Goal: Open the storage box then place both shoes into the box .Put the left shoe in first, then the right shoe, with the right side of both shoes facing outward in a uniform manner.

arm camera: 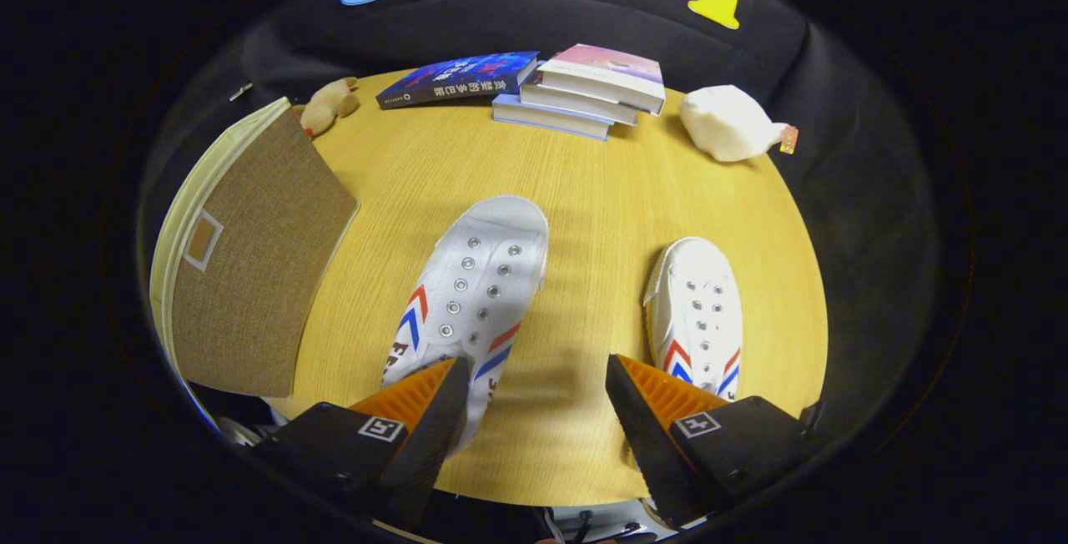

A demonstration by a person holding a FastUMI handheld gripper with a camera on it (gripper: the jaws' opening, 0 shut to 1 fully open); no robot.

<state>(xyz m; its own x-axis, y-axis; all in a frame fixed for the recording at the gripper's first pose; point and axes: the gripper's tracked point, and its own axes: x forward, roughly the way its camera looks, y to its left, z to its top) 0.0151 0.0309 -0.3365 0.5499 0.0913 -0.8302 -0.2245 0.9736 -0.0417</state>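
Hovering with my gripper (pixel 534 398) fingers apart above the table (pixel 584 193), shoes (pixel 471 294) just ahead and box (pixel 250 269) closed beside them, I risk grabbing a shoe before opening it.

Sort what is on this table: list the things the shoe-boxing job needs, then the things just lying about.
For the job:
storage box, lid on, beside the shoes
shoe nearer the box, partly under one finger
other shoe, beside the other finger
gripper, open, holding nothing

Lying about, beyond the shoes:
dark book
stack of books
tan soft toy
white soft toy
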